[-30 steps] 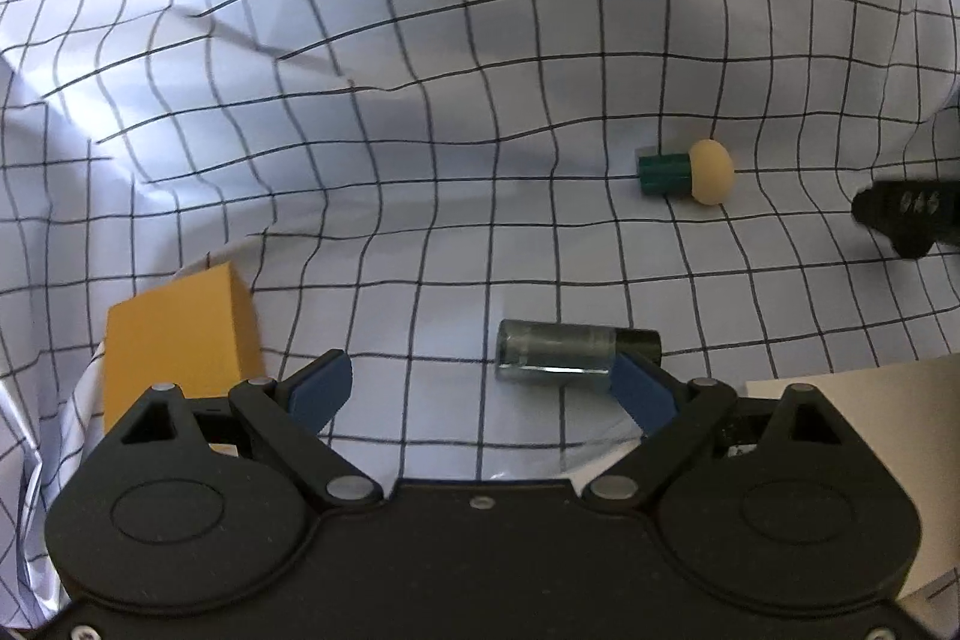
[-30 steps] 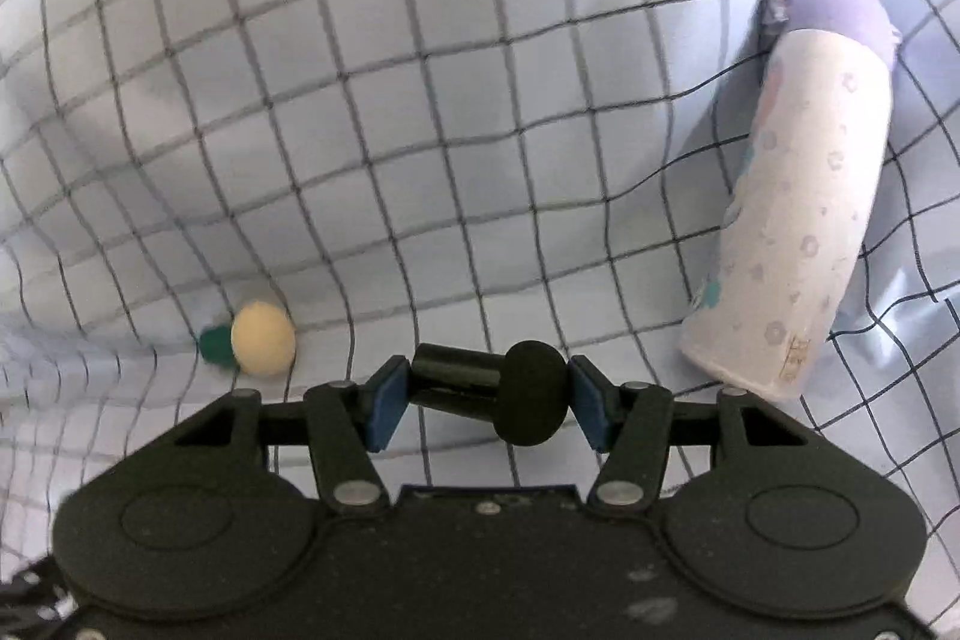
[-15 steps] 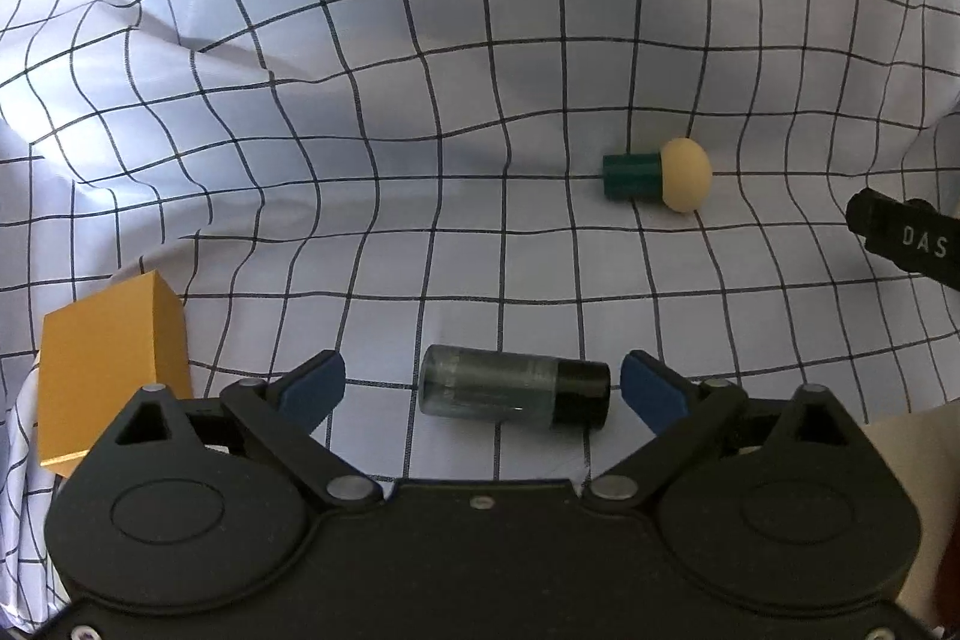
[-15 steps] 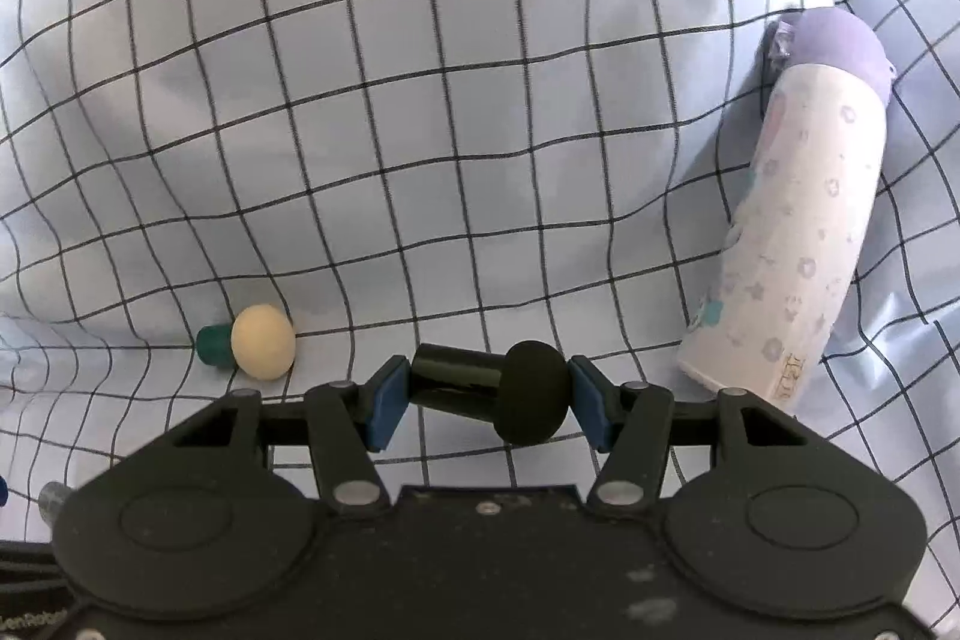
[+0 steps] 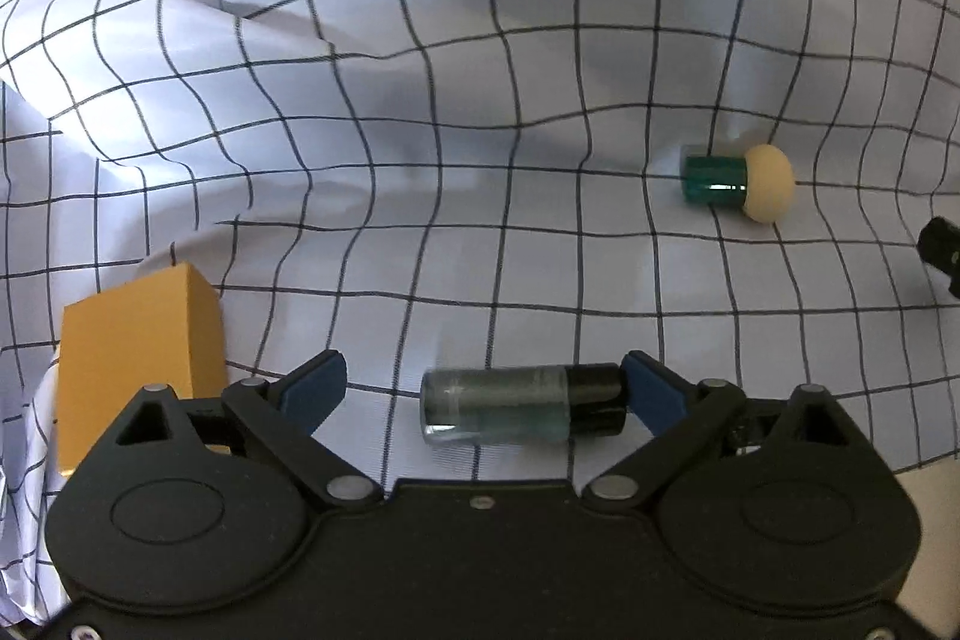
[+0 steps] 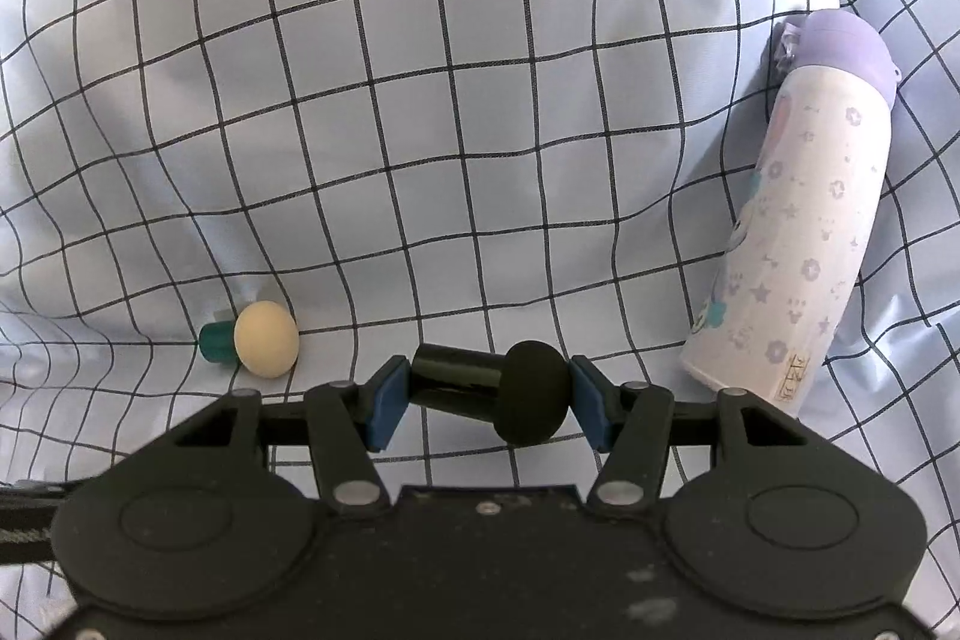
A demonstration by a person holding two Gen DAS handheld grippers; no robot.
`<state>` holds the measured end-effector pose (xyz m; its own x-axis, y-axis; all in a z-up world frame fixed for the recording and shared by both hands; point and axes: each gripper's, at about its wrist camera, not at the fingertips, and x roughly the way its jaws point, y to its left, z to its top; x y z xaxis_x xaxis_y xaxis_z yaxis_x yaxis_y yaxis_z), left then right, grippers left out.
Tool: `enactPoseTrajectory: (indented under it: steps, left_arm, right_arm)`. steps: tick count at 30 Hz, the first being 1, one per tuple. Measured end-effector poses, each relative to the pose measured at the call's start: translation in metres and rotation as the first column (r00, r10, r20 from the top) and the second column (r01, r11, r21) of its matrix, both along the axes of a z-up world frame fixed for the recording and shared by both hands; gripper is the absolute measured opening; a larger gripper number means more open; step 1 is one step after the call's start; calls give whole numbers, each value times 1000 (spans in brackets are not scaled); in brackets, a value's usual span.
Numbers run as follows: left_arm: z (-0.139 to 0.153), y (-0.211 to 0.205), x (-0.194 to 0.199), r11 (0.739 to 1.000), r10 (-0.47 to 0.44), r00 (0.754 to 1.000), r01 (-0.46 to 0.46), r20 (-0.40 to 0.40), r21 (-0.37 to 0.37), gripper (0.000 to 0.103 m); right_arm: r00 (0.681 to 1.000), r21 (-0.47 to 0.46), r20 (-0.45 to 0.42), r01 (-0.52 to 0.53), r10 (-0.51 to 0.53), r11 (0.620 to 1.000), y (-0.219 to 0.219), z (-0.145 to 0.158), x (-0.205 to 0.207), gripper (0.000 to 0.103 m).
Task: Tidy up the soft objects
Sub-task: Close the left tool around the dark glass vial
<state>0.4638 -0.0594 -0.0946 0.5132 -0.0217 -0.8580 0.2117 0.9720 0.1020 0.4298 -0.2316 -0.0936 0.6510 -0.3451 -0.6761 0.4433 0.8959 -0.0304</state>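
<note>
In the left wrist view my left gripper point(image 5: 483, 383) is open. A small grey-green bottle with a black cap point(image 5: 522, 412) lies on its side on the checked cloth point(image 5: 420, 100) between the fingers, its cap against the right finger point(image 5: 651, 389). A beige-headed sponge on a green base point(image 5: 741, 183) lies further off at the right and also shows in the right wrist view point(image 6: 255, 338). My right gripper point(image 6: 489, 394) is shut on a black mushroom-shaped sponge point(image 6: 498, 391) just above the cloth.
An orange box point(image 5: 135, 358) stands at the left of the left gripper. A white and purple flask point(image 6: 792, 268) lies at the right in the right wrist view. A bare tan surface point(image 5: 936, 508) shows at the cloth's lower right edge.
The left gripper has shifted left and closer, so the small bottle now sits against its right finger. The right gripper has held the black sponge and drifted slightly back.
</note>
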Motion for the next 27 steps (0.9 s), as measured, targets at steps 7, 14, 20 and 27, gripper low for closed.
enactPoseTrajectory:
  steps: [7,14,20,27]
  left_arm:
    - [12,4,-11,999,-31,999,31,-10,-31,95]
    - [4,-8,-17,999,-37,999,37,-30,-11,95]
    - [-5,-13,-10,1000,-21,999,21,-44,-9,90]
    - [-4,-9,-12,998,1,999,-4,-50,-59,65]
  right_arm:
    - [1000,1,-8,4,-4,1000,-1,0,1,56]
    - [1000,0,-14,2,-2,1000,0,0,3,56]
    - [1000,-5,6,-1,1,1000,0,1,1,56]
    - [1000,-6,9,-4,4,1000,1,1,-1,56]
